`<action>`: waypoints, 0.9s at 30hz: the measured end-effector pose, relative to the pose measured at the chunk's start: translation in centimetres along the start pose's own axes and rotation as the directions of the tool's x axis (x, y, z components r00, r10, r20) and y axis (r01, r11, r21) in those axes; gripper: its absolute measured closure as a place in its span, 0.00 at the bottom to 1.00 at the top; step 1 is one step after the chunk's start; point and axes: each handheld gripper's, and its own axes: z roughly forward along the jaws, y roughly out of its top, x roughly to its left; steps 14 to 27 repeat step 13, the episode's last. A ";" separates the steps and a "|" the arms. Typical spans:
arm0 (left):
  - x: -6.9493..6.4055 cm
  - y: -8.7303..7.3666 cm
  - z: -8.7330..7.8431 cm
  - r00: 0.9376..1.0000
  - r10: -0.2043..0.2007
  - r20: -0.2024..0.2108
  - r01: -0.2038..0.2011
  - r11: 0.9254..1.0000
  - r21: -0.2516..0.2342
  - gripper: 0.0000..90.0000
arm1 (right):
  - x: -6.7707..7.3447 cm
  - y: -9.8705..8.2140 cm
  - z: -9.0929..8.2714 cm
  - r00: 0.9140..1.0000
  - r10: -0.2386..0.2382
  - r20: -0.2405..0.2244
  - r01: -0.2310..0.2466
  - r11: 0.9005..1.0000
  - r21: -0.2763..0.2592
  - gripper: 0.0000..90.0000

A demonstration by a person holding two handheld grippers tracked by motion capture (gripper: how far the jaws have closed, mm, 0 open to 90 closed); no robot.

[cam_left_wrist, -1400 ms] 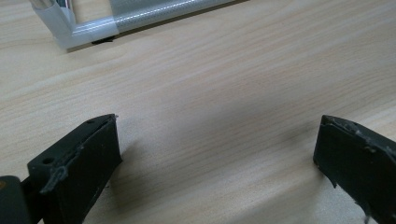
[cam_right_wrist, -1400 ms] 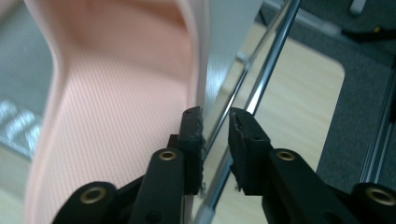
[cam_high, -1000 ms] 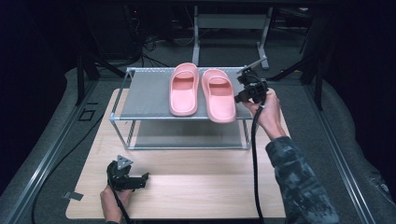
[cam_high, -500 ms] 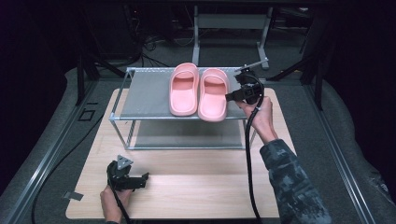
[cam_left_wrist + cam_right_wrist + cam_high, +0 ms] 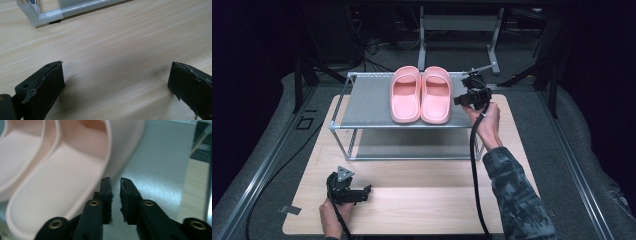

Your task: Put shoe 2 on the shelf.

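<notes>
Two pink slippers [image 5: 421, 94] sit side by side on the top shelf of a metal rack [image 5: 362, 102], at twelve o'clock on the wooden surface [image 5: 422, 200]. My right gripper [image 5: 458, 100] rests at the pair's three o'clock; its jaws have just been opening, a narrow gap with nothing between them. The slippers look light, soft and springy; I would pinch a side wall. My left gripper [image 5: 368, 190] rests at seven o'clock, jaws wide apart. The room is dark.
</notes>
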 end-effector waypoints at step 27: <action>0.0 0.0 0.0 1.000 0.000 0.000 0.000 1.000 0.000 0.00 | -3.4 -5.7 -4.3 0.998 -0.051 -0.027 0.050 0.998 -0.026 0.15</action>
